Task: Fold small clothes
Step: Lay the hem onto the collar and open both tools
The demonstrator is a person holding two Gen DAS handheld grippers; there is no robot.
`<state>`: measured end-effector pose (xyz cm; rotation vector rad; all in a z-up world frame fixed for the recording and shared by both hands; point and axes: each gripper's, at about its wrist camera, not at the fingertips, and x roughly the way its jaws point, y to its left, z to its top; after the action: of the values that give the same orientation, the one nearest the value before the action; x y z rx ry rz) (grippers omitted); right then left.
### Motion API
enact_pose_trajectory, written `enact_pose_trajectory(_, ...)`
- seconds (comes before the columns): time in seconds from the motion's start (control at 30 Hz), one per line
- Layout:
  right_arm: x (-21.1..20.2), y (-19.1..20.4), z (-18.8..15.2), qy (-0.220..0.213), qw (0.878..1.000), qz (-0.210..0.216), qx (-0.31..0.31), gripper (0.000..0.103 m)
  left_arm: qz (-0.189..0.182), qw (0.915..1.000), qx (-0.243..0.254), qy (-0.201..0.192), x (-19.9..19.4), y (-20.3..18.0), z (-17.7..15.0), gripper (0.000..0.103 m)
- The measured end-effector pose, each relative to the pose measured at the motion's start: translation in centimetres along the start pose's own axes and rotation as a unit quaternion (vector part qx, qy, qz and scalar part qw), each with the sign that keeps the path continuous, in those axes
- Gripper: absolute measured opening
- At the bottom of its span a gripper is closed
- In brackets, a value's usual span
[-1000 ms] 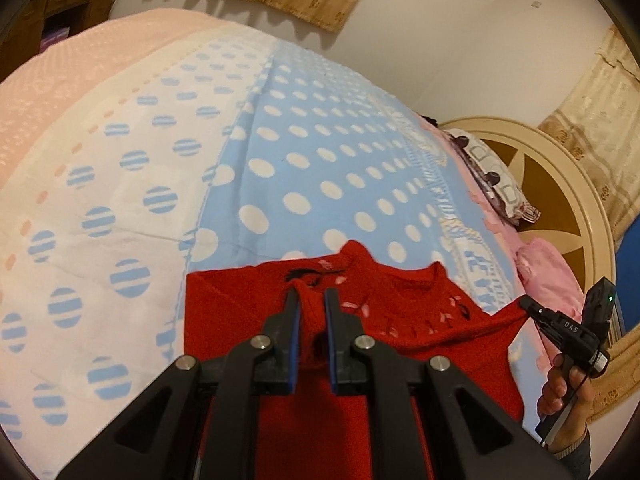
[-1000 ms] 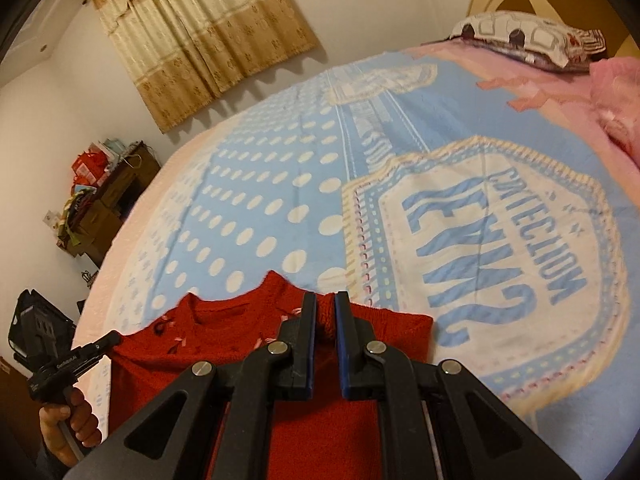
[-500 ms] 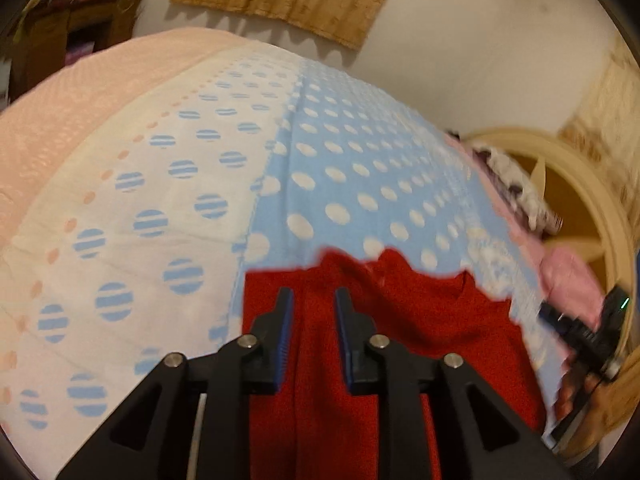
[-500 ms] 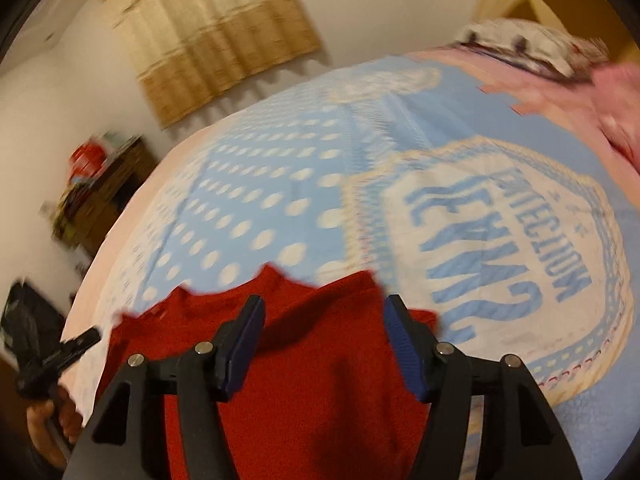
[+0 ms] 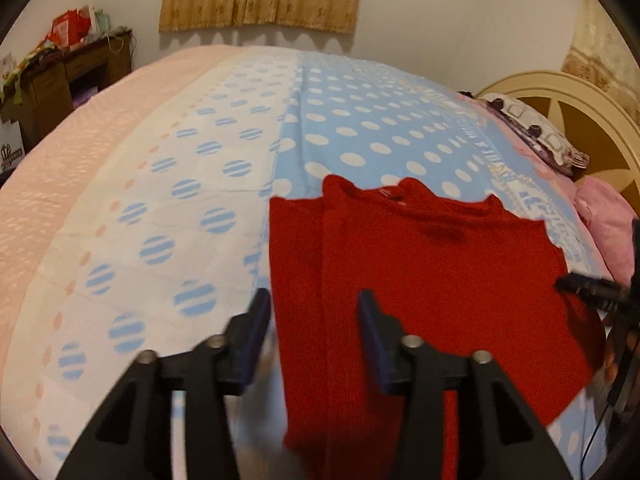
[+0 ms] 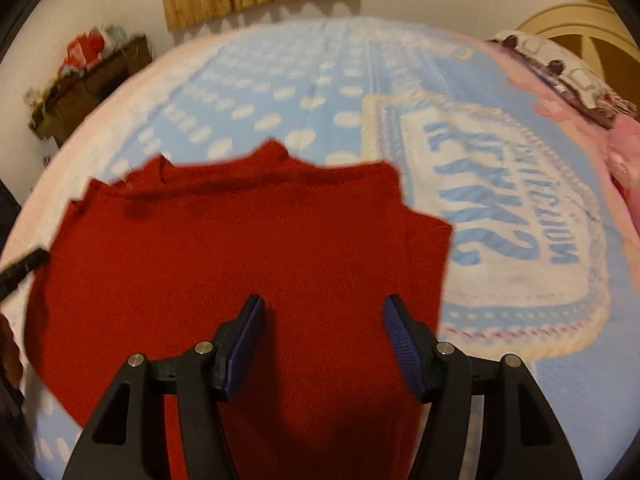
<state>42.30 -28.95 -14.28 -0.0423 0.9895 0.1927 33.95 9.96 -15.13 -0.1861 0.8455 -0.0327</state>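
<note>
- Red sweater (image 5: 432,264) lies flat on the bed's dotted blue cover (image 5: 360,128).
- Left tongs (image 5: 312,332): apart, holding nothing, over the sweater's left edge.
- Right tongs (image 6: 322,340): apart, holding nothing, above its middle.

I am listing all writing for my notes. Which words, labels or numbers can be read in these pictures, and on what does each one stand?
Blue letters on the white badge of the bedspread: upside down and blurred; not surely readable.
White lettering along the bedspread border: too blurred to read.
Print on the box by the cabinet: too small to read.
Sweater, left gripper, right gripper: no text visible.
</note>
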Motion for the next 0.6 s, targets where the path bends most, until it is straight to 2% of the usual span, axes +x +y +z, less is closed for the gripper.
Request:
enact_pose_trajectory(0.1, -3.0, 1.0, -1.4, -0.021, 0.999, 0.023, -0.010, 0.062, 0.004, 0.9999, 0.013, 0.001, -0.9, -0.2, -1.7, 0.058)
enact_pose_trajectory(0.17, -3.7, 1.9, -2.8, -0.017, 0.999, 0.035, -0.026, 0.063, 0.012, 0.9997, 0.020, 0.011, -0.8, -0.2, -2.7, 0.060)
enact_pose_trajectory(0.3, -3.1, 2.3, -6.0, 0.008, 0.999, 0.020, -0.033, 0.063, 0.014, 0.9998, 0.009, 0.014, -0.9, 0.4, -3.9, 0.071)
enact_pose_trajectory(0.37, -2.8, 1.9, -7.1, 0.000, 0.999, 0.019, -0.040, 0.063, 0.016, 0.9998, 0.003, 0.010, -0.7, 0.8, -4.2, 0.078)
enact_pose_trajectory(0.43, -3.1, 1.8, -7.4, -0.006, 0.999, 0.017, -0.034, 0.063, 0.008, 0.9998, -0.006, 0.020, -0.4, 1.0, -4.4, 0.079)
enact_pose_trajectory(0.53, -4.8, 2.7, -7.1, -0.012, 1.000, 0.001, -0.021, 0.063, 0.004, 0.9999, -0.010, 0.009, -0.8, 1.2, -4.7, 0.080)
enact_pose_trajectory(0.6, -5.7, 4.2, -7.3, -0.023, 0.999, 0.000, -0.044, 0.063, 0.005, 0.9999, -0.013, 0.009, -0.8, 1.3, -5.0, 0.084)
